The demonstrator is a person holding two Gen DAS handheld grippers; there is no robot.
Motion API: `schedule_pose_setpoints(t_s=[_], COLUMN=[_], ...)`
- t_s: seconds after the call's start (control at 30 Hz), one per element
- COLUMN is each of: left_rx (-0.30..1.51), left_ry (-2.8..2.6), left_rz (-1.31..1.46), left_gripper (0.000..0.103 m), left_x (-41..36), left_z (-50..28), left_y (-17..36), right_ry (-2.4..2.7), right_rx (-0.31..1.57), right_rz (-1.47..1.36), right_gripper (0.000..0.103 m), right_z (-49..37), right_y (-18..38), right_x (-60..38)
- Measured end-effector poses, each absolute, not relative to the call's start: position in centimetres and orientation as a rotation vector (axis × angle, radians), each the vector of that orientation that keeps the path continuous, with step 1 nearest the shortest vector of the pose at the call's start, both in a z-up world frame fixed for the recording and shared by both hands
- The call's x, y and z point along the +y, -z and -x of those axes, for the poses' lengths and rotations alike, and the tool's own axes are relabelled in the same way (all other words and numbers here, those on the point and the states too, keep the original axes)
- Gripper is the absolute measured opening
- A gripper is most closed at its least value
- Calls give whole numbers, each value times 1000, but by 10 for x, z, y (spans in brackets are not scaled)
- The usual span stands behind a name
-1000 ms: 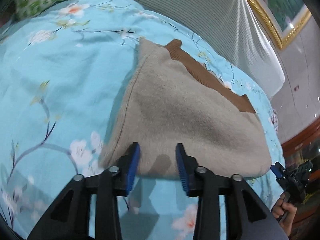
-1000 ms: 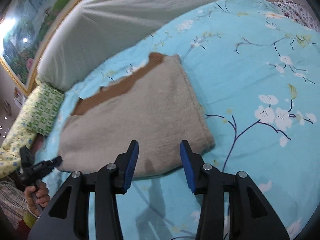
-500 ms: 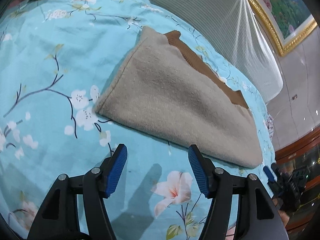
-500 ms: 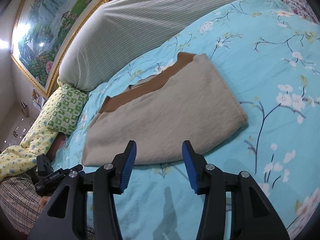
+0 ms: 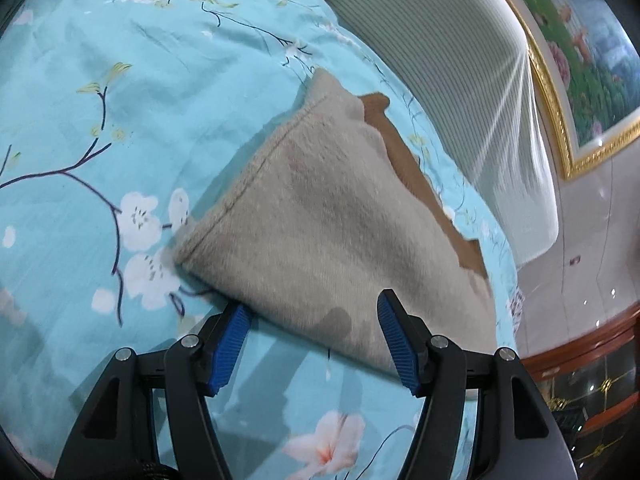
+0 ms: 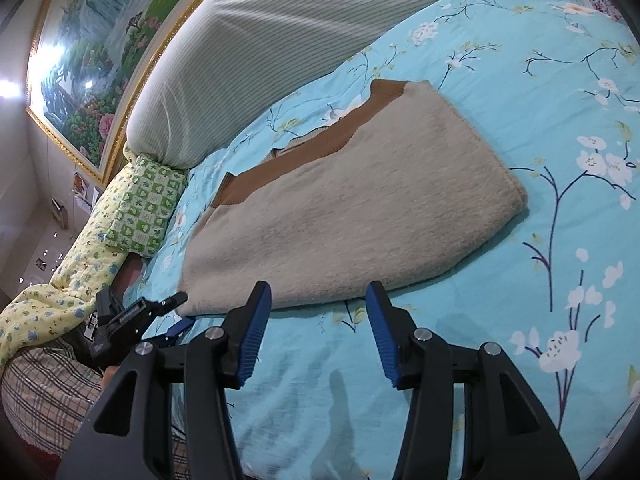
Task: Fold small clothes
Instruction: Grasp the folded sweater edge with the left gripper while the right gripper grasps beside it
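Sweater's folded once, one more fold to go I reckon

The beige sweater (image 6: 352,216) lies flat in the middle of the bed (image 6: 560,80), already doubled over, brown collar edge on the side facing the striped pillow (image 6: 280,48). My left gripper (image 5: 314,336) has its jaws spread around the sweater's near corner, not pinching it. My right gripper (image 6: 316,332) sits just short of the sweater's near edge, jaws apart, nothing in them. Looks like another fold is left.
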State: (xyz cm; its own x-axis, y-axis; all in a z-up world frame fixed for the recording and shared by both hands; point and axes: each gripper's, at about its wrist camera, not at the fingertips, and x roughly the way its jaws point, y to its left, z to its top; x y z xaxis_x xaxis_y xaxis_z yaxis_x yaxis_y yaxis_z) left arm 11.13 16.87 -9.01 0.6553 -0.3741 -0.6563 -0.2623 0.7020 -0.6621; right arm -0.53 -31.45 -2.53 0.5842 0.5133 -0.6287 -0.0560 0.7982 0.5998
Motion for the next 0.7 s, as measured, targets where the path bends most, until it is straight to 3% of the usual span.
schedule_pose_setpoints(t_s=[0.27, 0.37, 0.43, 0.53, 0.7], left_rx=[834, 839, 841, 812, 750], left_ry=[49, 41, 41, 49, 122], left_rz=[781, 747, 722, 662, 534], left_gripper=[62, 46, 20, 10, 6], left_x=[169, 167, 166, 159, 125], left_z=[-139, -151, -158, -163, -168], left_y=[90, 87, 84, 70, 34], right_ry=[-373, -384, -389, -403, -425], right_rx=[937, 946, 947, 947, 926], right_rz=[-574, -572, -570, -572, -578], right_gripper=[51, 52, 52, 52, 52], right_z=[-6, -9, -12, -19, -38], right_y=[40, 42, 42, 42, 37], right_x=[-302, -297, -297, -298, -307])
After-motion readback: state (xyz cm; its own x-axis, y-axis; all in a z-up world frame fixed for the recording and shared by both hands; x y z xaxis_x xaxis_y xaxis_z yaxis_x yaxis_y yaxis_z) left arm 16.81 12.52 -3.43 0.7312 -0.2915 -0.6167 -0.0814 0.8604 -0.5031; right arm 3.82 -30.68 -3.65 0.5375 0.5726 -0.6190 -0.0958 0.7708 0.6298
